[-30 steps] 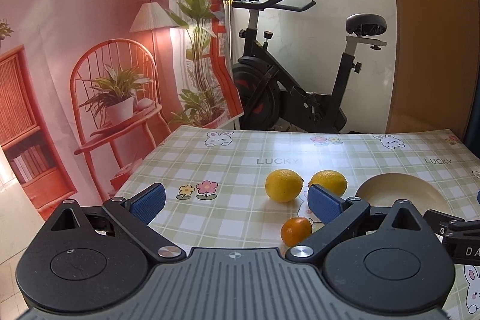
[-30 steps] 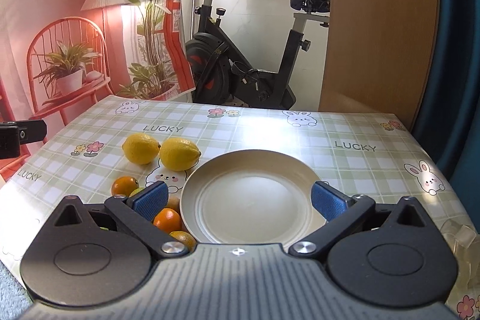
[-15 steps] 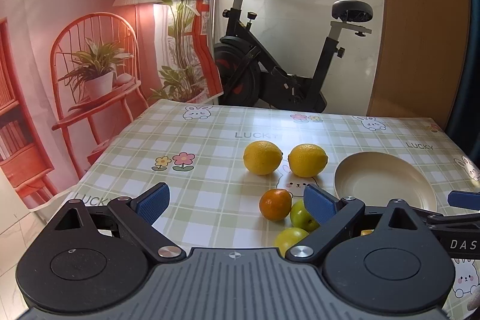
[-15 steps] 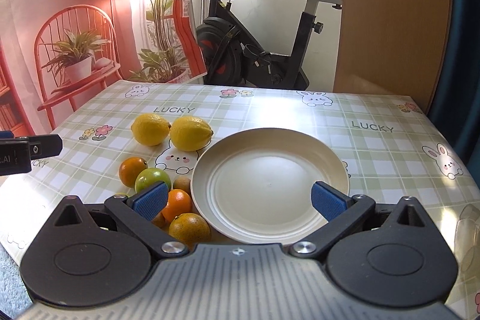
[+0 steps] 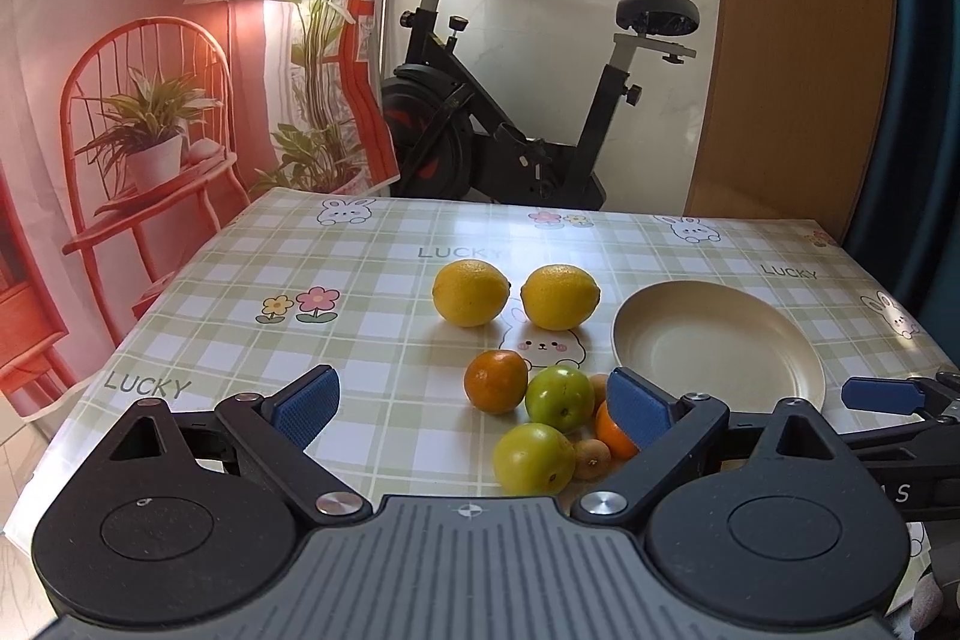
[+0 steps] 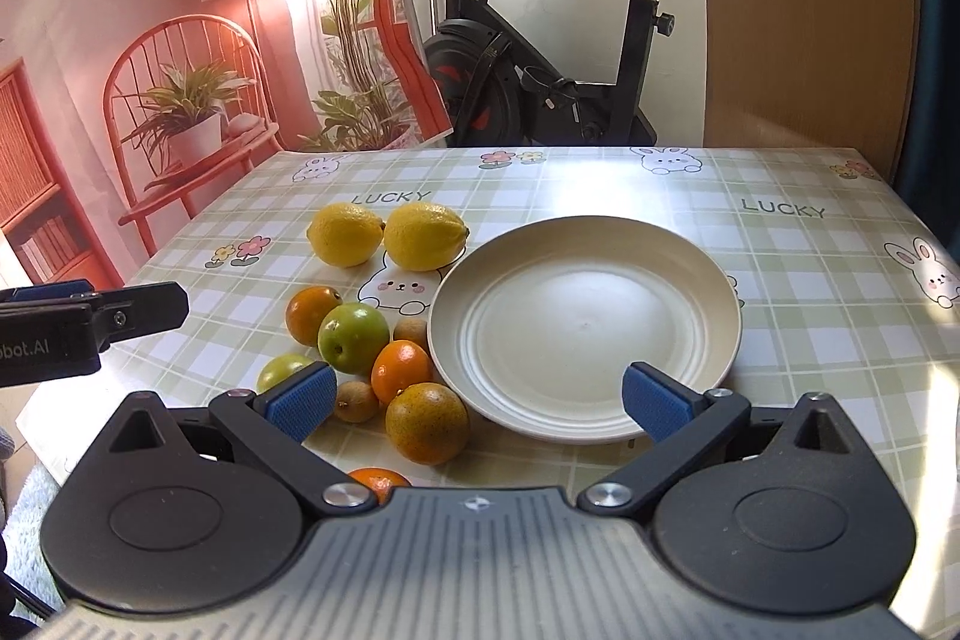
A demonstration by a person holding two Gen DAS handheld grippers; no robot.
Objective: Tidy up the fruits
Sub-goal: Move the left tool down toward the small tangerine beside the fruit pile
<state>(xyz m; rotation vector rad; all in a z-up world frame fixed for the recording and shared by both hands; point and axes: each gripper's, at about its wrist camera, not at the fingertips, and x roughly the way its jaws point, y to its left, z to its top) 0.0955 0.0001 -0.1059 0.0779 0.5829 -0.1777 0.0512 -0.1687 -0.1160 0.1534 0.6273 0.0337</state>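
While both tools hover short of the fruit, I log this state:
Left gripper (image 5: 473,409): jaws spread wide, holding nothing; I aim it over the fruit cluster.
Right gripper (image 6: 474,400): jaws spread, empty; I keep it facing the round cream plate (image 6: 690,280).
Plate: bare, so it is probably the collection target.
Fruit: two yellow lemons (image 6: 384,235), green apples (image 6: 353,330) and small oranges (image 6: 402,370) lie on the checked tablecloth (image 6: 810,340), just left of the plate.

Left gripper (image 5: 471,403) held agape above table (image 5: 252,292), two lemons (image 5: 471,293) beside plate (image 5: 720,346), oranges (image 5: 495,381) and green fruits (image 5: 560,398) clustered near.
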